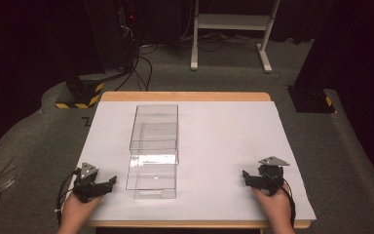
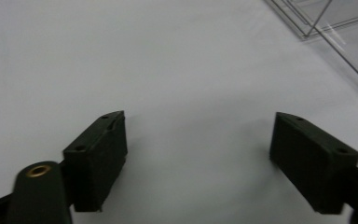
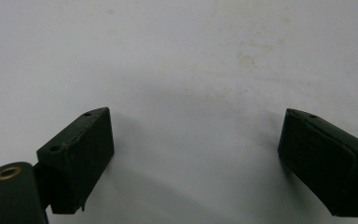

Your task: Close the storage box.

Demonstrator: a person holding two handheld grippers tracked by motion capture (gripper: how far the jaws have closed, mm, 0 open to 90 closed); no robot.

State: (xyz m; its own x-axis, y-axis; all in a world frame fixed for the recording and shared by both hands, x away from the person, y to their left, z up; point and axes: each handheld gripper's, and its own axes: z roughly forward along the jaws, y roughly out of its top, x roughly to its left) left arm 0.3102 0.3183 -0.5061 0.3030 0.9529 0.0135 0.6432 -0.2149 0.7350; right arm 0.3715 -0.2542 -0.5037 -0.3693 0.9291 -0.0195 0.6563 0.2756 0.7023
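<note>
Holding both tools spread and empty, we rest the left gripper (image 1: 111,182) just beside the clear box (image 1: 153,151) mid-table, the right gripper (image 1: 245,176) well apart. Its glassy walls seemingly blur together; we might clip and shove it.

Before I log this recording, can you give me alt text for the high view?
A clear box stands left of centre on a white sheet covering a wooden table. A person's hands rest at the near edge, one on each side, the left gripper and right gripper apart from the box.
</note>
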